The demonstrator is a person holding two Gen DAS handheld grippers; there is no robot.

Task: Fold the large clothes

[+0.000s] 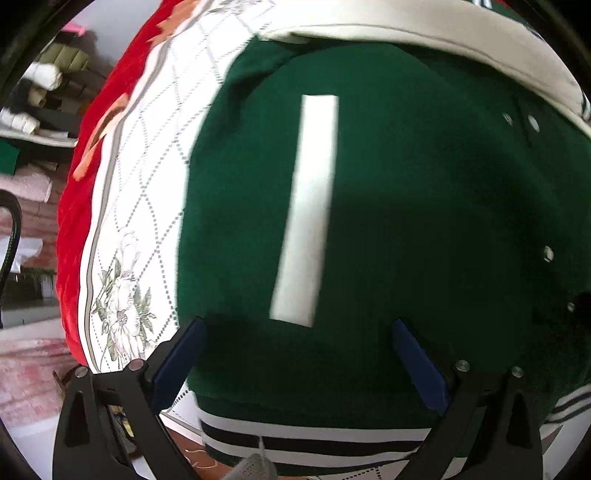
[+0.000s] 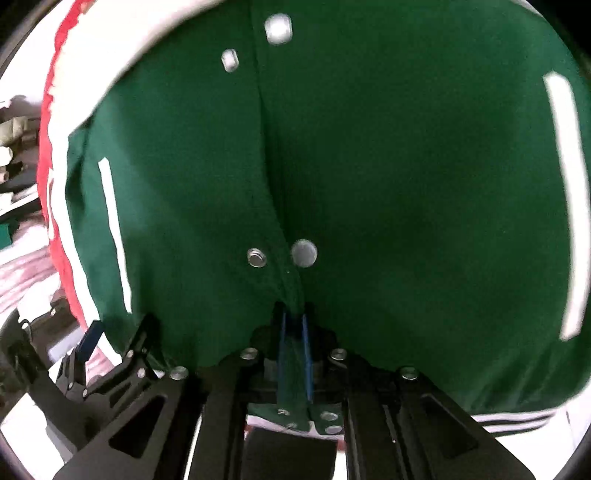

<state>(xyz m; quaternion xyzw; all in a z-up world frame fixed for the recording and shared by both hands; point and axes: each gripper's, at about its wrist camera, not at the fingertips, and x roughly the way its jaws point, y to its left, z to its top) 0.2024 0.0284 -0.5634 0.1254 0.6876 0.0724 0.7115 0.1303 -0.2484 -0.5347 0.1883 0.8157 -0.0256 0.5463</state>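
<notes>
A dark green jacket lies spread on the bed, with a white pocket stripe, a cream sleeve across its top and a black-and-white striped hem nearest me. My left gripper hovers open over the lower front, its blue pads wide apart with nothing between them. In the right wrist view the jacket fills the frame. My right gripper is shut on the front opening edge, just below the metal snaps. The left gripper shows at lower left.
The jacket rests on a white quilted bedspread with a flower print and a red border. Past the bed's left edge are shelves with folded cloth and a pinkish floor.
</notes>
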